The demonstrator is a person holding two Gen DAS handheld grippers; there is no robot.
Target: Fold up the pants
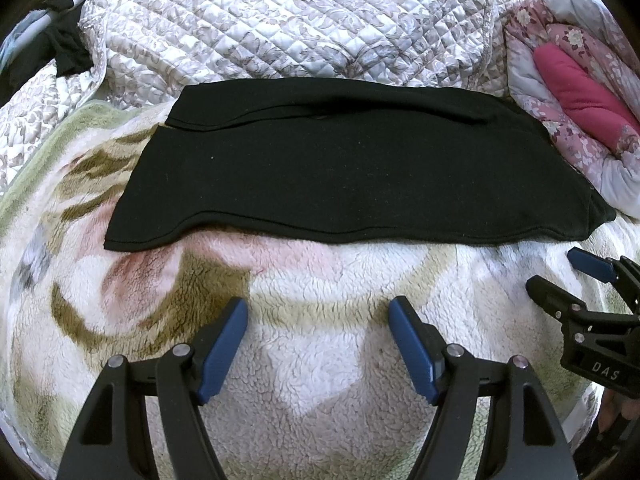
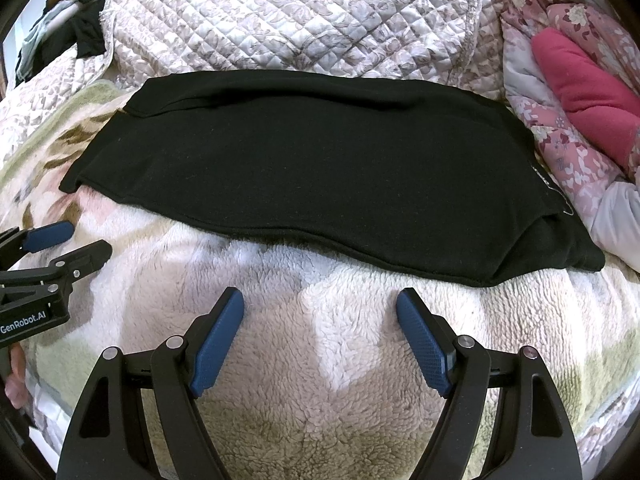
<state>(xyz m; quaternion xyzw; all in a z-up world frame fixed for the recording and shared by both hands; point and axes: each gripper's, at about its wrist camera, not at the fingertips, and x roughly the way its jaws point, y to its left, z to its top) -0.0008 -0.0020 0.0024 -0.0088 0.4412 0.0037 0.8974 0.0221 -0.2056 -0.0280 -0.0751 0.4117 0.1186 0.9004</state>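
Both grippers, left gripper [image 1: 318, 344] and right gripper [image 2: 320, 340], hover with jaws apart, empty, near the folded black pants [image 1: 340, 176]; pinching only 1 layer could undo the fold.

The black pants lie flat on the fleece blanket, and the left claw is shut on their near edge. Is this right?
Not quite. The left claw is open and holds nothing, short of the black pants, as the left wrist view shows. The pants do lie flat on the fleece blanket.

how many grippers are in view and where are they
2. The left gripper hovers open over the fleece blanket, near the pants' front edge. The right gripper is open beside it, nearer the pants' right end. Neither touches the pants.
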